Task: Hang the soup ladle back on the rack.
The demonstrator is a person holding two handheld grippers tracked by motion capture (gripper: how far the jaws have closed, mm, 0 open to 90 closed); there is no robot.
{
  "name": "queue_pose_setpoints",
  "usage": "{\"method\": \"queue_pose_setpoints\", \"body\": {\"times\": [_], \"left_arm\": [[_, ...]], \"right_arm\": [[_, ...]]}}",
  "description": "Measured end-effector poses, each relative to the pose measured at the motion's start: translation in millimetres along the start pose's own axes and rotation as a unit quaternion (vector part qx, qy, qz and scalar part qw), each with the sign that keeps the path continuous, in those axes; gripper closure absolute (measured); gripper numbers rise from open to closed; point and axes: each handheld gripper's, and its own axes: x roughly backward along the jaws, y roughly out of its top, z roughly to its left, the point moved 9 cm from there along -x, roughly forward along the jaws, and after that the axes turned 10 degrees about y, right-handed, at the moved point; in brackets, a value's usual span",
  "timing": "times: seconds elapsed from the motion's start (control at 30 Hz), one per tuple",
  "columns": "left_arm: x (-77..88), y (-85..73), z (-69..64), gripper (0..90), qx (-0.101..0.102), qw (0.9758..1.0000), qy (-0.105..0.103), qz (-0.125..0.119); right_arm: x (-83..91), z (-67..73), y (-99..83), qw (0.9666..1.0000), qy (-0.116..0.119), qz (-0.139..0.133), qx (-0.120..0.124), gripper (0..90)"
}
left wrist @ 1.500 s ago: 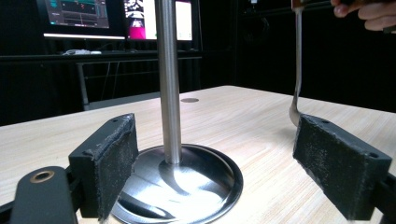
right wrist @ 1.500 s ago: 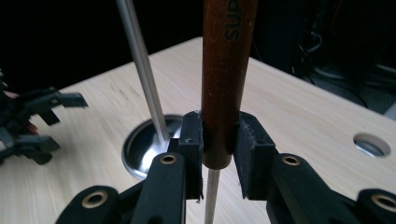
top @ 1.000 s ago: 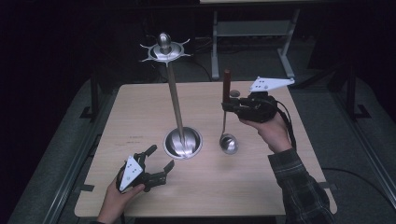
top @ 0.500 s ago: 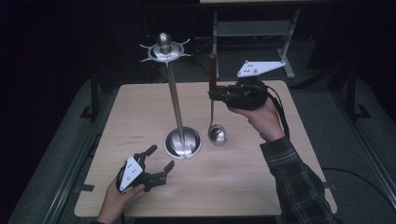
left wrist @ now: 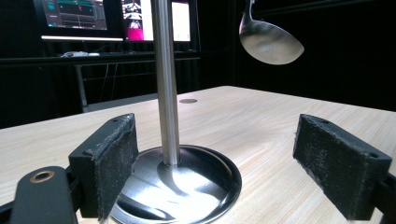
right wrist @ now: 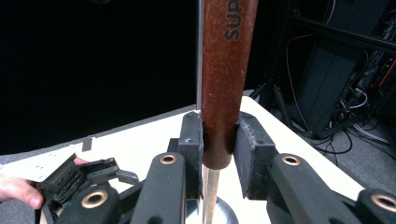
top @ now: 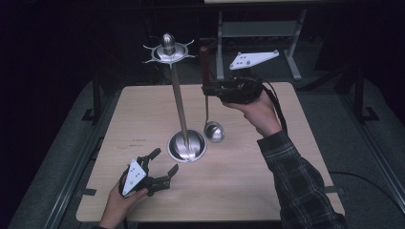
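A: Reddish-brown handle of the ladle (right wrist: 224, 79): we read "SUP" printed on it; the remaining letters are cut off at the frame edge.

B: We confirm the right claw (right wrist: 219, 140) is clamped on that handle, the ladle hanging upright above the wooden counter (top: 267, 171), its bowl just beside the steel stand (top: 180, 109).

A: We note the left claw (top: 160, 167) resting on the counter, jaws wide apart, gripping nothing, facing the stand's base.

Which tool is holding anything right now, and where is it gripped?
The right tool clamps the ladle by its brown handle's lower end. The left tool is open, holding nothing.
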Motion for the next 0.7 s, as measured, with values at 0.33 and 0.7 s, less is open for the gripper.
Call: {"method": "queue_pose_setpoints", "body": {"times": [0.33,0.7], "left_arm": [[0.0,0.0,0.0,13.4,0.000,1.0000,0.000,0.000],[0.2,-0.1,-0.8,13.4,0.003,1.0000,-0.001,0.001]], "right_arm": [[-9.2,-5.3,2.4,1.0000,0.001,0.007,0.001,73.4],[-22.8,-9.7,4.0,0.9998,0.006,0.017,0.006,73.4]]}}
